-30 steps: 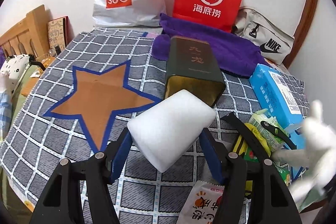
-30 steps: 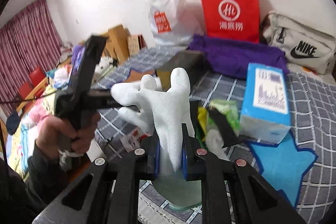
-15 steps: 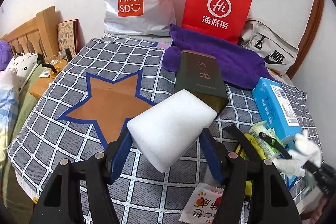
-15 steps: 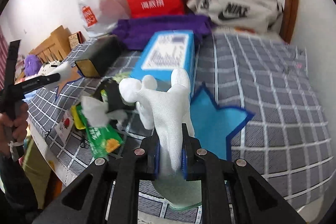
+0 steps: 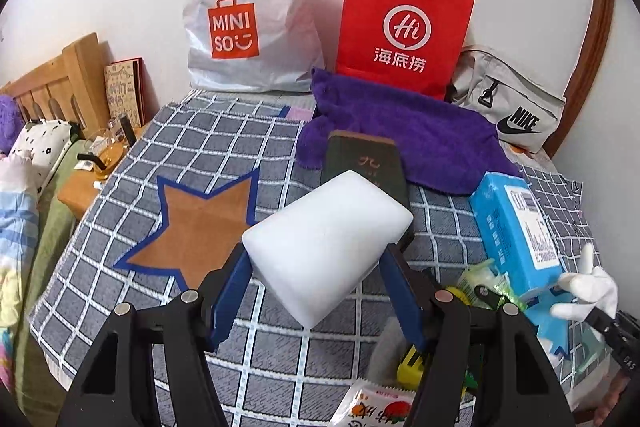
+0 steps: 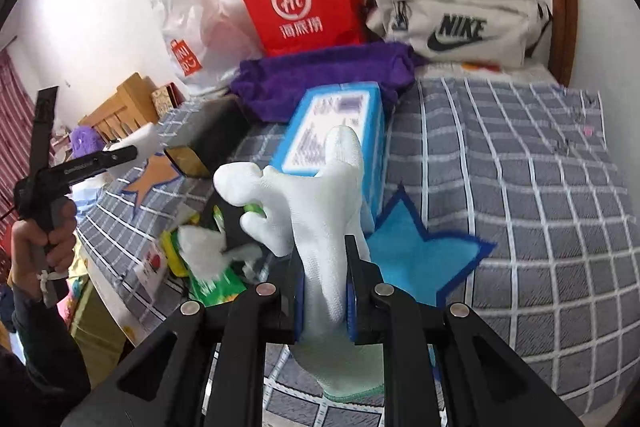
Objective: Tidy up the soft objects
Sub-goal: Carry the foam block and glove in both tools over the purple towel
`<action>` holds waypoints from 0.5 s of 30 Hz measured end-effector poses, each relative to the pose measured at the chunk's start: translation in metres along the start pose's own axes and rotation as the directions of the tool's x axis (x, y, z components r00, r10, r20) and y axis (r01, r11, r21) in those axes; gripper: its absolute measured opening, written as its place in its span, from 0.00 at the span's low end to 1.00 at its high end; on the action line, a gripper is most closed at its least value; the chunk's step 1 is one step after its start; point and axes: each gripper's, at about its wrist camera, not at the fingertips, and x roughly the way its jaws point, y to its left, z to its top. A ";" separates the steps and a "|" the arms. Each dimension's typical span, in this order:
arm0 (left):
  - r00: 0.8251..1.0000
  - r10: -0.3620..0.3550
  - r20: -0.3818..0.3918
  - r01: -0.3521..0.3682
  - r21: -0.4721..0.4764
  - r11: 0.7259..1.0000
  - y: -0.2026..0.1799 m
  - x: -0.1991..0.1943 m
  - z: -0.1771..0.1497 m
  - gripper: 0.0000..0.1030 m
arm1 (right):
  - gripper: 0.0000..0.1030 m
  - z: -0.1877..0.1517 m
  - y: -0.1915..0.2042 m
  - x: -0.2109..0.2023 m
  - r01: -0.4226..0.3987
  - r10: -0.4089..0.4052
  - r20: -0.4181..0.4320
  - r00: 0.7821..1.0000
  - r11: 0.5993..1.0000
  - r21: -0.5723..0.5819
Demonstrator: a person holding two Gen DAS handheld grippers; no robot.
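A: Left gripper (image 5: 316, 291)?
B: Clamped on white foam block (image 5: 326, 247), block sits between the blue pads, held above checked cloth (image 5: 192, 147). Brown star patch (image 5: 196, 227) ahead-left of it, dark box (image 5: 362, 163) right behind.
A: Right gripper (image 6: 324, 287)?
B: Pinching white glove (image 6: 320, 211), fingers up, cuff hanging below the jaws. Blue star patch (image 6: 416, 263) just right, blue carton (image 6: 336, 131) ahead.
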 end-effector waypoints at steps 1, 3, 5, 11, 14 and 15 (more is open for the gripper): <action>1.000 -0.001 0.003 0.001 0.002 1.000 -0.001 -0.001 0.004 0.62 | 0.15 0.006 0.002 -0.003 -0.001 0.001 0.009 1.000 1.000 -0.008; 1.000 0.000 0.006 0.000 0.005 1.000 -0.002 -0.001 0.010 0.62 | 0.15 0.017 0.007 -0.005 0.000 0.000 0.021 1.000 1.000 -0.026; 1.000 0.000 0.011 -0.001 0.013 1.000 -0.005 -0.002 0.018 0.62 | 0.15 0.028 0.009 -0.005 0.009 -0.008 0.025 1.000 0.999 -0.038; 1.000 -0.006 0.011 0.005 0.027 1.000 -0.011 0.002 0.042 0.62 | 0.15 0.066 0.015 0.008 0.054 -0.051 0.037 0.998 0.996 -0.073; 1.000 -0.003 0.017 0.002 0.038 0.999 -0.016 0.006 0.055 0.62 | 0.15 0.085 0.017 0.016 0.087 -0.083 0.047 0.995 0.993 -0.085; 1.000 -0.004 0.017 0.003 0.042 0.999 -0.018 0.008 0.059 0.62 | 0.15 0.092 0.017 0.020 0.093 -0.089 0.050 0.995 0.992 -0.087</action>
